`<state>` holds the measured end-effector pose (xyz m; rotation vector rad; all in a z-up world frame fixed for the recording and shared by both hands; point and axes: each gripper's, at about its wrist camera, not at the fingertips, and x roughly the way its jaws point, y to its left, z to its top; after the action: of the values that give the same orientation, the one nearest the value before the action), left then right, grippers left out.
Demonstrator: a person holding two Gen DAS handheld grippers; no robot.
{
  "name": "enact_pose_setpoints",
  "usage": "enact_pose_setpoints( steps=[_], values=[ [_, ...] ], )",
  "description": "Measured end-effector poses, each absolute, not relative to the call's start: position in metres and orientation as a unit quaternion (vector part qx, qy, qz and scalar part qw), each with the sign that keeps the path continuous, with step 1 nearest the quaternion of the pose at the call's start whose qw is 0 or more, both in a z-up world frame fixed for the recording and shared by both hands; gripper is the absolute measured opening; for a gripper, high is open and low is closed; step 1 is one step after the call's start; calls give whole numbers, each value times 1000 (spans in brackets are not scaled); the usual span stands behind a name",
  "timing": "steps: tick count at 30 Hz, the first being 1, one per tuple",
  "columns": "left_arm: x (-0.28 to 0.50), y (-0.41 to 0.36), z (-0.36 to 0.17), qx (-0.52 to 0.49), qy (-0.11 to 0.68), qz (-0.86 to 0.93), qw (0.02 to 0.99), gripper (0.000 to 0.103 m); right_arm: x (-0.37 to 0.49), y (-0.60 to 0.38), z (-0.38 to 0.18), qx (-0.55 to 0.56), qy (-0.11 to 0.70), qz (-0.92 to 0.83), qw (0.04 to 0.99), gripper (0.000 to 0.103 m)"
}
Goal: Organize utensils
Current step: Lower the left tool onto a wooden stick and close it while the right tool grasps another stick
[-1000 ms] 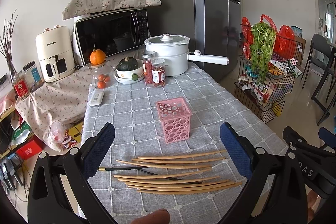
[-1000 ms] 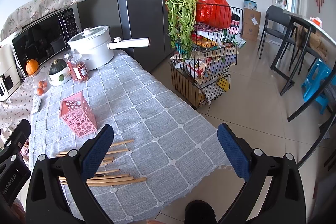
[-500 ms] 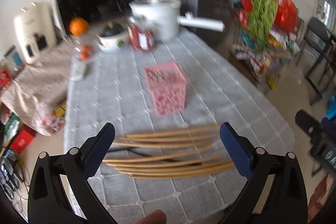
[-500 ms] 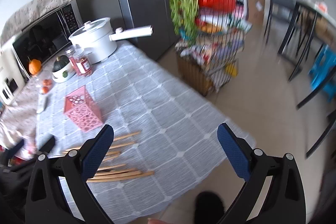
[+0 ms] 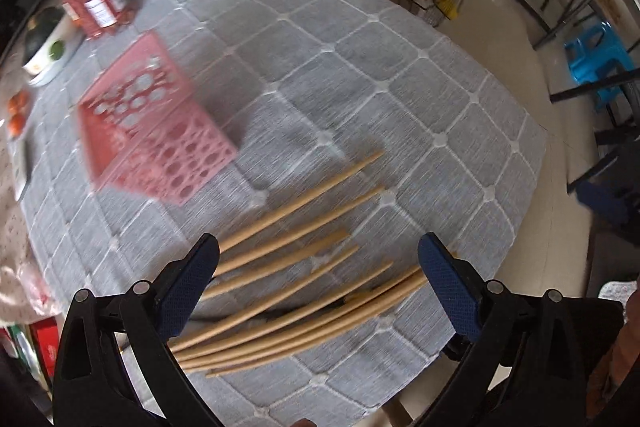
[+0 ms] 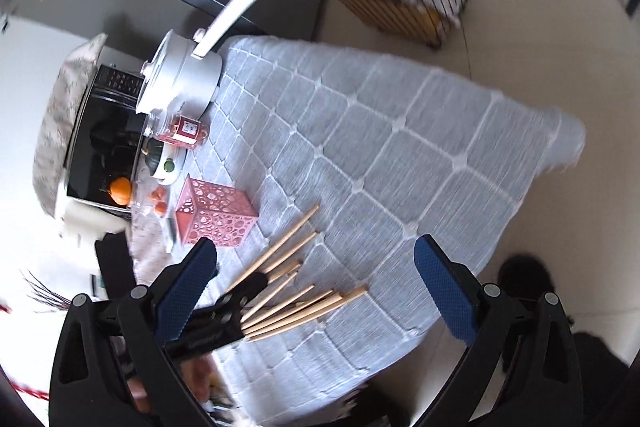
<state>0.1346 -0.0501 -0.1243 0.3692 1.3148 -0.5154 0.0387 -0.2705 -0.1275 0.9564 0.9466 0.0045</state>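
Down swings the left gripper [image 5: 318, 263] over the chopsticks [image 5: 304, 267] at lower centre, fingers wide; right gripper [image 6: 316, 267] tilts, fingers wide too, pink basket [image 6: 214, 215] behind.

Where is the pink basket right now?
The pink basket stands on the grey tablecloth, left in the left wrist view, just beyond the chopsticks and nearer than the red jars.

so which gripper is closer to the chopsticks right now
Left. The left gripper hangs open right over the chopsticks, its fingers straddling the pile. The right gripper, also open, sits farther back beyond the pile's tip ends, toward the table's edge.
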Motion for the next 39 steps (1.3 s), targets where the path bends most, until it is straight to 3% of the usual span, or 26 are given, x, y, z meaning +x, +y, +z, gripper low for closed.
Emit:
enact_pose_setpoints(
  steps=[5, 8, 12, 19, 20, 23, 28, 31, 39],
  values=[
    [152, -86, -146, 223, 621, -256, 707, 64, 43, -279, -145, 489, 463, 18, 739, 96],
    [159, -98, -157, 258, 621, -256, 695, 53, 42, -285, -149, 498, 467, 18, 731, 96],
    [172, -101, -168, 266, 631, -263, 680, 47, 42, -288, -149, 500, 465, 15, 730, 96],
    [194, -97, -189, 273, 626, -277, 676, 48, 50, -283, -167, 508, 488, 16, 709, 96],
    [193, -95, -190, 278, 617, -285, 679, 45, 51, -282, -170, 508, 490, 16, 708, 96],
    [190, -90, -187, 265, 605, -302, 687, 21, 57, -277, -179, 515, 498, 15, 698, 96],
    [187, -71, -180, 246, 575, -306, 717, 14, 67, -264, -196, 533, 512, 11, 673, 95],
    [180, -51, -151, 223, 540, -309, 750, 14, 74, -253, -198, 517, 518, -2, 681, 88],
    [103, 38, -41, 138, 417, -299, 847, 9, 113, -188, -199, 441, 563, 18, 699, 42]
  ],
)
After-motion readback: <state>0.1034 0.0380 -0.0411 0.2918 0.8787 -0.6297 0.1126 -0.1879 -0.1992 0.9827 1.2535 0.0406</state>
